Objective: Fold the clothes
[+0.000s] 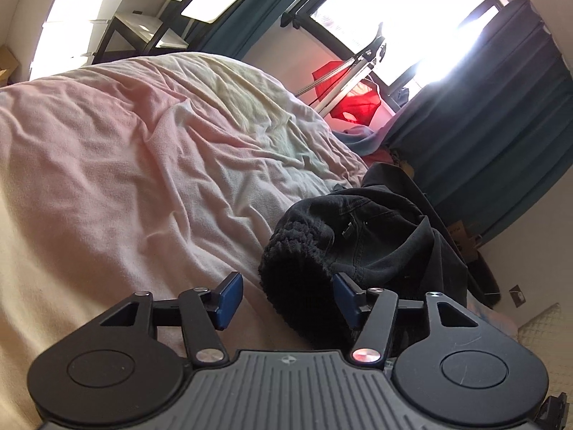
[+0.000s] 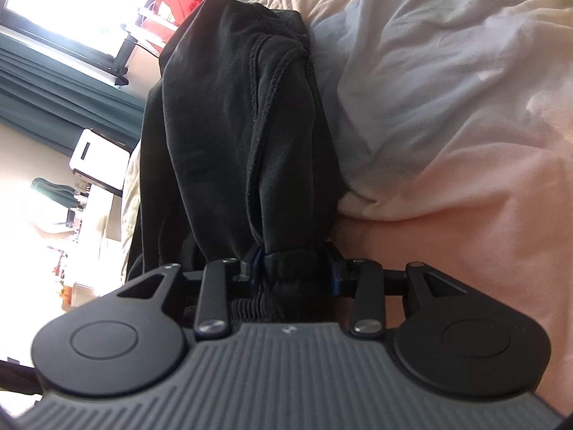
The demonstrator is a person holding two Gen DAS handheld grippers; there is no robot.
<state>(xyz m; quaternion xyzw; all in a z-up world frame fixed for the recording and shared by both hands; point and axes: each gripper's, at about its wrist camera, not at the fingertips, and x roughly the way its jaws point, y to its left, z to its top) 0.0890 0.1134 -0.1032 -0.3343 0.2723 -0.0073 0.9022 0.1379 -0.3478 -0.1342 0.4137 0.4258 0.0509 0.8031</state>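
Item: black trousers (image 2: 229, 114), bunched on the pale bedsheet (image 1: 118, 165) near the bed's window-side edge. Left gripper (image 1: 286, 301): we found its jaws wide, fleecy cuff between them, blue pads not pressing. Right gripper (image 2: 293, 268): jaws narrow, pinching a gathered fold of the trousers. Handling note: we judged the left should close on a single hem layer before we drew the cloth flat, keeping both grips level to avoid twisting.

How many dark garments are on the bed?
2 that I can tell: a fleecy black piece at the left gripper, and black trousers bunched behind it. More may be hidden underneath.
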